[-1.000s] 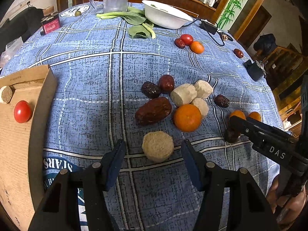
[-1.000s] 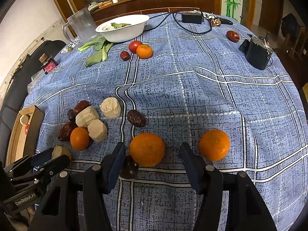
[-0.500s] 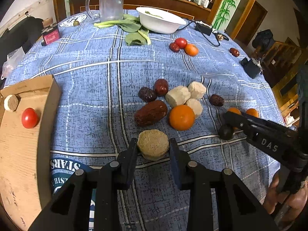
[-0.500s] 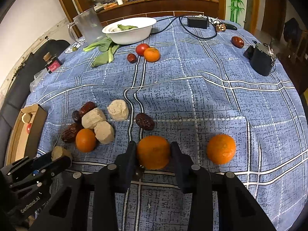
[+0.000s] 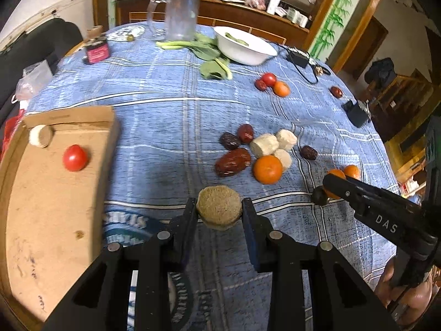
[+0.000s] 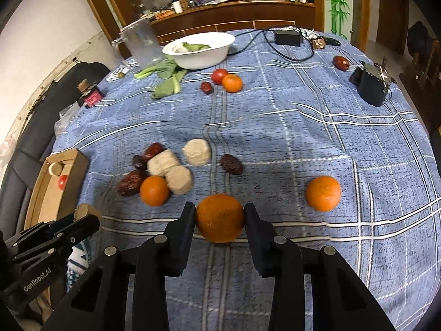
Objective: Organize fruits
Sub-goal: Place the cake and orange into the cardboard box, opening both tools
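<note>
My left gripper (image 5: 219, 212) is shut on a tan round cake-like piece (image 5: 219, 210), lifted above the blue checked cloth. My right gripper (image 6: 219, 218) is shut on an orange (image 6: 219, 218), also raised. A cardboard box (image 5: 55, 198) at the left holds a red tomato (image 5: 75, 157) and a tan round piece (image 5: 40, 135). A cluster of dark dates (image 5: 233, 161), pale chunks (image 5: 264, 144) and an orange (image 5: 268, 169) lies mid-table. Another orange (image 6: 323, 193) lies right of my right gripper.
A white bowl (image 6: 202, 48), a clear jug (image 6: 142, 44) and green leaves (image 6: 166, 78) stand at the back. A tomato, orange and date (image 6: 223, 80) lie near them. A black device (image 6: 372, 84), a power brick (image 6: 286, 37) and a lone date (image 6: 341, 63) are at the right.
Both grippers closed: the left on the tan round piece, the right on the orange. Both have lifted their loads off the cloth; the small dark fruit beside the orange stayed down.
</note>
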The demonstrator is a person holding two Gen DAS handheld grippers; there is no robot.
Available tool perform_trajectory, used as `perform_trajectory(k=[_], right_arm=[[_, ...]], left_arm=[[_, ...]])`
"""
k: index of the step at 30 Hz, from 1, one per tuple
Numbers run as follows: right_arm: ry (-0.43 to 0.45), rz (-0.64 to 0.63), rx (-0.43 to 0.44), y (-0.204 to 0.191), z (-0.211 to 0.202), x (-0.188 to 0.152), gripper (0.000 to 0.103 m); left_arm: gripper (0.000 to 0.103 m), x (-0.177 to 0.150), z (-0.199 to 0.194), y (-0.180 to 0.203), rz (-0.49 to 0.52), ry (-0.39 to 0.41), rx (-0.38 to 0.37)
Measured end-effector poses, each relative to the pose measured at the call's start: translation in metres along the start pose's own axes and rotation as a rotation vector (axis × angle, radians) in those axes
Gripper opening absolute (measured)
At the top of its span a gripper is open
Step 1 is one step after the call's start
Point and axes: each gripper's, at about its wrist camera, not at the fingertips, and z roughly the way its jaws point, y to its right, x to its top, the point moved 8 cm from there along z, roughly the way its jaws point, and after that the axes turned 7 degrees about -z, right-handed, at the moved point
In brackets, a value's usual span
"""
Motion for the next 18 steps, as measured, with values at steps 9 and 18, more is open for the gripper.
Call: perform_trajectory(k=[9,18], right_arm=[[0.017,-0.115,0.121,-0.098,0.000,0.020,0.039],[-0.044,-0.298,0.282,-0.247,0.033,0.026,0.040]], left_arm=[[0.031,0.023,-0.048,-0.094,-0.107,0.075,0.093],[0.031,0.039,-0.051,-0.216,-0.182,0.066,0.232]])
